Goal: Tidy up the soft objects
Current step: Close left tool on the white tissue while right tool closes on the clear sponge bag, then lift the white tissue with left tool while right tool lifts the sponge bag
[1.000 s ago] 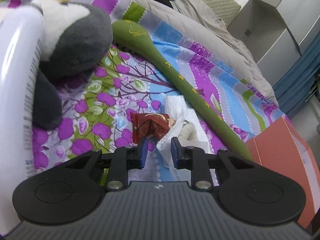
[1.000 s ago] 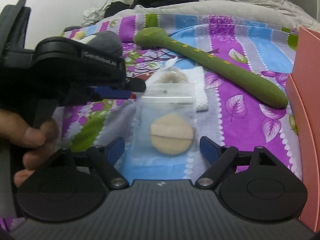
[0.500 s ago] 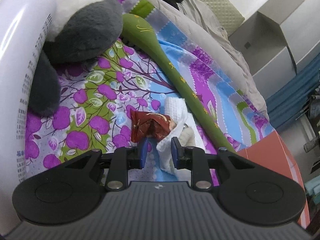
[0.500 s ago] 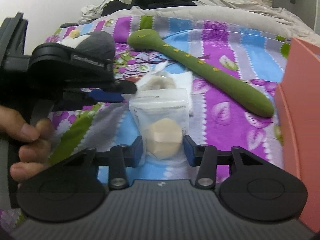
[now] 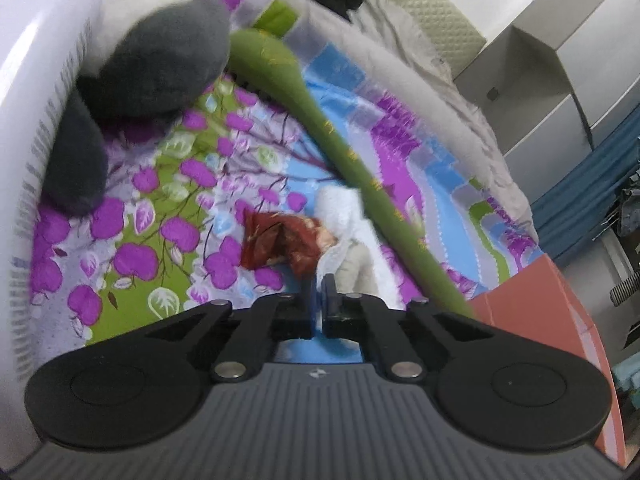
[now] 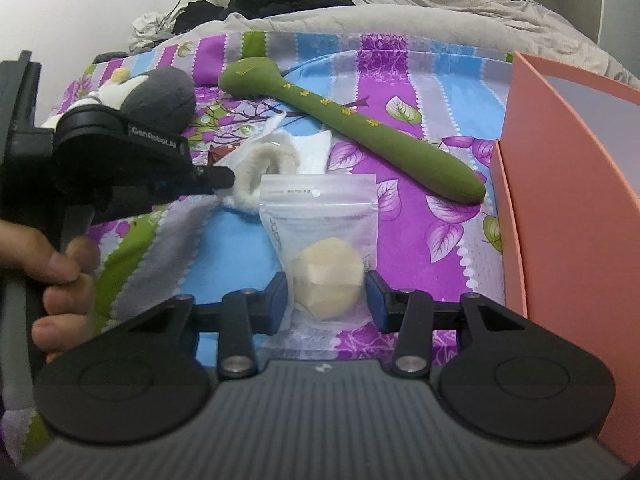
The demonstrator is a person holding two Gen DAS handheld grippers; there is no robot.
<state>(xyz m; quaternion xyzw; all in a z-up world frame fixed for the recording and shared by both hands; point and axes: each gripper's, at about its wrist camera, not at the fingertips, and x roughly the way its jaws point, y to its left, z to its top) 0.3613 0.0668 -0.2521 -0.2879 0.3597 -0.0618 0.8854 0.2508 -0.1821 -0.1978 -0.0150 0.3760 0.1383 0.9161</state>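
Observation:
My right gripper (image 6: 326, 300) is shut on a clear zip bag (image 6: 320, 216) with a cream puff inside; the bag stands upright between the pads, above the bedspread. My left gripper (image 5: 318, 296) is shut, its tips pinched on the near edge of a white cloth (image 5: 344, 216) that lies beside a red wrapper (image 5: 280, 240). In the right wrist view the left gripper (image 6: 224, 176) sits against the white cloth (image 6: 312, 152) and a cream ring (image 6: 260, 168). A long green plush stick (image 6: 352, 128) lies diagonally behind them.
A grey and white plush toy (image 5: 160, 60) leans on a large white printed container (image 5: 36, 120) at the left. An orange box (image 6: 568, 200) stands open at the right. A person's hand (image 6: 60, 264) grips the left tool. Dark clothes and a grey quilt lie at the bed's far end.
My left jaws went from partly open around the cloth to shut. My right jaws closed on the zip bag, which lay flat before and now stands lifted.

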